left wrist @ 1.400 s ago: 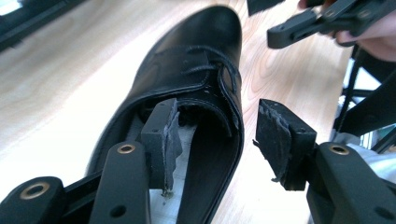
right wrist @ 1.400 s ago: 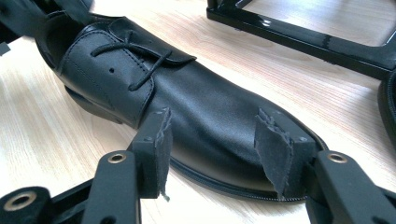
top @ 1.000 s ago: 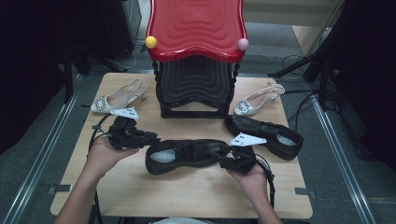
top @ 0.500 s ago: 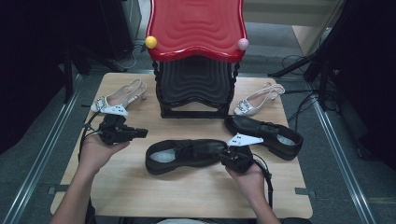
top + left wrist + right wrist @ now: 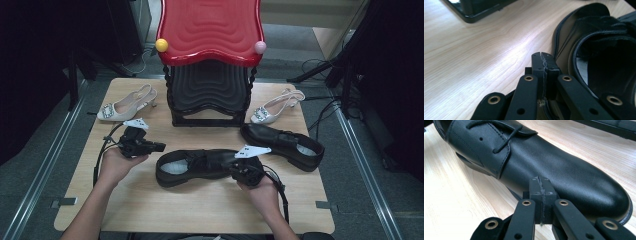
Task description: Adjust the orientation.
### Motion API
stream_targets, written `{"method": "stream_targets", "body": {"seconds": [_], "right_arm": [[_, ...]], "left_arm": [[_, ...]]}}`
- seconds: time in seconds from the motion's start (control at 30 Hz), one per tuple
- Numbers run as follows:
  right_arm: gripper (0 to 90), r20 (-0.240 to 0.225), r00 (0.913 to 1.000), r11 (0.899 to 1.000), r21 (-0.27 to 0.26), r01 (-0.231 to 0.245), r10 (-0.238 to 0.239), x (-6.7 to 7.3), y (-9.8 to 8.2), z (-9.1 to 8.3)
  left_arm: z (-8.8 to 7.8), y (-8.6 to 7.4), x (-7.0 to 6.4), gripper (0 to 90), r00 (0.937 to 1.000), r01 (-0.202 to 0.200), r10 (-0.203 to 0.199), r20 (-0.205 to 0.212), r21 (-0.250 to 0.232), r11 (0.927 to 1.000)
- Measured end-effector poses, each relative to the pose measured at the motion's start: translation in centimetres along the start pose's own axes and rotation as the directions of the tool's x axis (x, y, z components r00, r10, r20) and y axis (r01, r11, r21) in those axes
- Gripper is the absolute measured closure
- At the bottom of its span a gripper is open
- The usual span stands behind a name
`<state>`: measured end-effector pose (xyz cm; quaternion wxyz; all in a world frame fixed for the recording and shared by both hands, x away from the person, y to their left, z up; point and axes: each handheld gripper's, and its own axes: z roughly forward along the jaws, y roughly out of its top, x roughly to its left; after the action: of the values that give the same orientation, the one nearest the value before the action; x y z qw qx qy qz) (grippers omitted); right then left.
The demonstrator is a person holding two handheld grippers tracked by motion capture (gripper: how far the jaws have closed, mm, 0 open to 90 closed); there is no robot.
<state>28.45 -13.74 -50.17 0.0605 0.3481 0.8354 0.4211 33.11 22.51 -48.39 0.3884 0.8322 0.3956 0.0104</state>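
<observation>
Black lace-up shoe point(image 5: 197, 166) lies on its sole near the middle of the wooden table point(image 5: 150, 210), heel end toward the left gripper point(image 5: 156, 147), toe toward the right gripper point(image 5: 235, 174). Leather smooth, faint sheen; pale insole visible through the opening from above.

Left gripper: jaws pressed flat together, nothing between them. Tips sit just beside the shoe's heel end; whether they touch it I cannot tell. The left gripper view point(image 5: 541, 55) gives the padded collar, stitched edge and dark interior of the shoe point(image 5: 599, 50) close up, plus the pale streaked wood grain.

Right gripper: jaws likewise closed on nothing, tips up against the side of the toe. The right gripper view point(image 5: 540, 180) shows the rounded toe cap, the thin round laces, one punched hole and the seam lines of the shoe point(image 5: 544, 165), details too small in the high view.

High view adds the wider layout: a second black shoe point(image 5: 282, 145) to the right, apart from the first; two pale slingback heels with jewelled buckles, one at the left edge point(image 5: 125, 105), one at the right point(image 5: 277, 106); between them a black ribbed rack point(image 5: 210, 95) with a glossy red wavy top point(image 5: 210, 30), a yellow ball point(image 5: 161, 45) and a pink ball point(image 5: 260, 47) at its front corners.
</observation>
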Motion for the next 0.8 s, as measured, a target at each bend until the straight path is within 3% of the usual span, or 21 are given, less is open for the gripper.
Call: {"method": "stream_targets", "body": {"seconds": [0.27, 0.8], "right_arm": [[90.0, 0.013, 0.9998, 1.000, 0.007, 0.013, -0.013, -0.1, 0.0, 0.2], [90.0, 0.014, 0.9998, 1.000, 0.007, 0.013, -0.013, -0.7, 0.8, 1.0]], "left_arm": [[1.2, 0.1, -1.2, 89.6, 0.9991, -0.040, 0.040, 0.014, 0.035, 0.9986], [0.8, -0.9, -1.8, 89.7, 0.9998, -0.005, 0.005, 0.020, 0.029, 0.9996]]}}
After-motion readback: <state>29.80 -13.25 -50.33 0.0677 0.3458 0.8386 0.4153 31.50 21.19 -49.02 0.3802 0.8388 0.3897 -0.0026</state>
